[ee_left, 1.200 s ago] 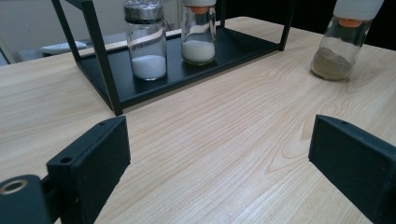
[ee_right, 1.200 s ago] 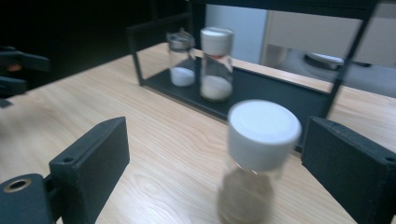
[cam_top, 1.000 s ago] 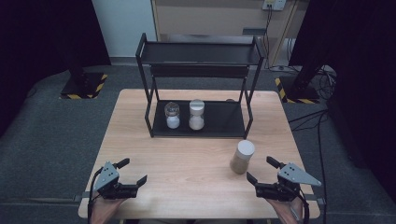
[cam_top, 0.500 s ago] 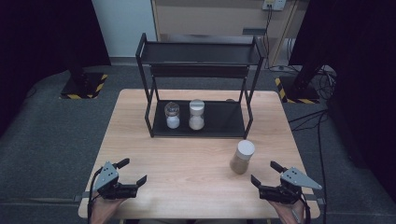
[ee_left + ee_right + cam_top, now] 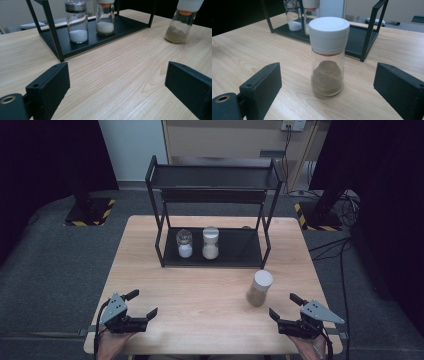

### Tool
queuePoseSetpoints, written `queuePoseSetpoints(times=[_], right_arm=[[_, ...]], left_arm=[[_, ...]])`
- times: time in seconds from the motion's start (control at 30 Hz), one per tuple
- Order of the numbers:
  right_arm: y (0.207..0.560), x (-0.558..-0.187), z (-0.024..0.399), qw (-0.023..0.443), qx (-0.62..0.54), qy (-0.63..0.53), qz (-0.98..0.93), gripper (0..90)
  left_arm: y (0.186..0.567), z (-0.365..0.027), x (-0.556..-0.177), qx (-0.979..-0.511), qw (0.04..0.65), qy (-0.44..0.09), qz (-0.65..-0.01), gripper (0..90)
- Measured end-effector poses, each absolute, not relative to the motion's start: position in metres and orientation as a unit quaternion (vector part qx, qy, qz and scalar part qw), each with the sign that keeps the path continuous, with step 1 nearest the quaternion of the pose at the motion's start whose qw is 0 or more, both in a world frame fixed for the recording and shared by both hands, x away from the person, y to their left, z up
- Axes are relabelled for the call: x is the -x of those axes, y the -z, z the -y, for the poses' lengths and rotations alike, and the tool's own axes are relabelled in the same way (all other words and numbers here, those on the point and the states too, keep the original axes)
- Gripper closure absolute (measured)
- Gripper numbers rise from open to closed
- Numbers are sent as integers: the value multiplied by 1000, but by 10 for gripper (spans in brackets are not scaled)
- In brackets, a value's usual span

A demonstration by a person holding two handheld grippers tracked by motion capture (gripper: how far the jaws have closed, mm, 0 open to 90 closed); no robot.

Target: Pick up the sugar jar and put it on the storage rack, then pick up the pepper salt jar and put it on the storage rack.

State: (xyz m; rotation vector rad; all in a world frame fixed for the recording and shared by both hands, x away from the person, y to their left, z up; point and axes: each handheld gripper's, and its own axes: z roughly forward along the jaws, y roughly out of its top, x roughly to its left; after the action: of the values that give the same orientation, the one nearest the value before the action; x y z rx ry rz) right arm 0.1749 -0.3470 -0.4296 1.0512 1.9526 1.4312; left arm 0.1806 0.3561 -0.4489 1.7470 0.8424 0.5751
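A glass jar [image 5: 260, 287] with a white lid and brown powder stands upright on the wooden table [image 5: 200, 290], in front of the rack's right end. My right gripper [image 5: 284, 305] rests open near the front right edge, a short way from the jar. In the right gripper view the jar [image 5: 327, 57] stands ahead, centred between the wide black jaws and untouched. My left gripper [image 5: 142, 303] sits open and empty at the front left. In the left gripper view the jar [image 5: 181, 25] is far off at upper right.
A black two-shelf rack [image 5: 215, 176] stands at the back of the table. On its lower shelf are a metal-capped jar [image 5: 184, 243] and a white-capped jar [image 5: 210, 242], both holding white powder. Dark floor, cables and stand bases surround the table.
My right gripper has drifted slightly back toward the table's front edge, away from the brown jar. The left gripper and all the jars are where they were.
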Motion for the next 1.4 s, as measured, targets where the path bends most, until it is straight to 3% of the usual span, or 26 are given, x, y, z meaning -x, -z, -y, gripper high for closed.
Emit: queuePoseSetpoints(times=[1.4], right_arm=[[429,-176,346,244,-386,-520,-722,77]], left_arm=[[449,-357,-181,-731,534,-239,-352,45]])
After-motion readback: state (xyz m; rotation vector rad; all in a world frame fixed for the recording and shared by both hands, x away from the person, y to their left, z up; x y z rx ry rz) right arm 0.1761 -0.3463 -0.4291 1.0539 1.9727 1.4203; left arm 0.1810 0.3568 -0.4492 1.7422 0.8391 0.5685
